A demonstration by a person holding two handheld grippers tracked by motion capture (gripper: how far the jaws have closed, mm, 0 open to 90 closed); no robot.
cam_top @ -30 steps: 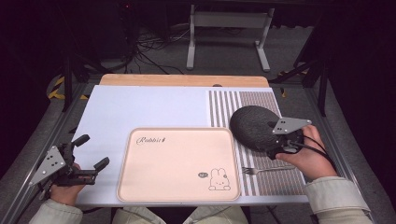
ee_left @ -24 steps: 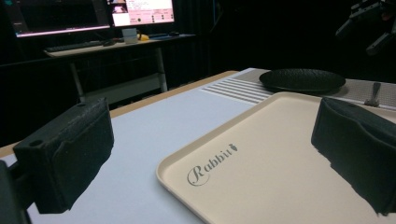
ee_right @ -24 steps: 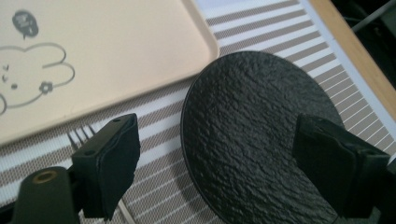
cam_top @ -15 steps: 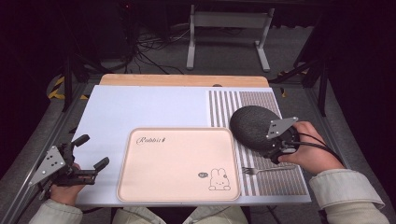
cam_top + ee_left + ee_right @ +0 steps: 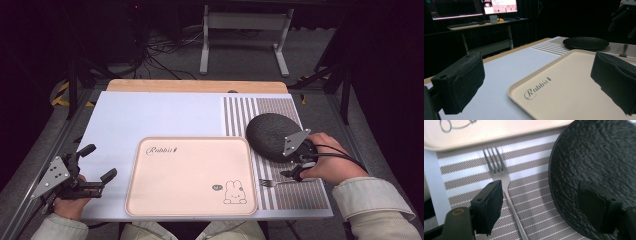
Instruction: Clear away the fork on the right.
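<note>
A dark textured plate [image 5: 270, 136] lies on the striped placemat [image 5: 300, 197] at the right. A metal fork [image 5: 272, 183] rests just in front of it, tines pointing at the pink tray [image 5: 190, 175]. My right gripper [image 5: 295, 165] hovers over the plate's near edge and the fork. In the right gripper view its jaws [image 5: 542, 187] stand apart and have just been closing a little. One jaw is beside the fork [image 5: 504, 185], the other over the plate [image 5: 596, 152], and neither pad presses on anything. My left gripper [image 5: 98, 161] rests open at the table's left front, aimed across the tray [image 5: 564, 87].
A pale blue mat [image 5: 160, 115] covers the table's middle and left. The tray carries a "Rabbit" script and a small rabbit drawing [image 5: 234, 192]. A wooden edge [image 5: 195, 86] runs along the back. Beyond it are a metal stand [image 5: 245, 30] and cables on the floor.
My right hand has edged slightly left toward the plate and fork. The left hand and its gripper have stayed put. Plate, fork and tray lie where they were.
</note>
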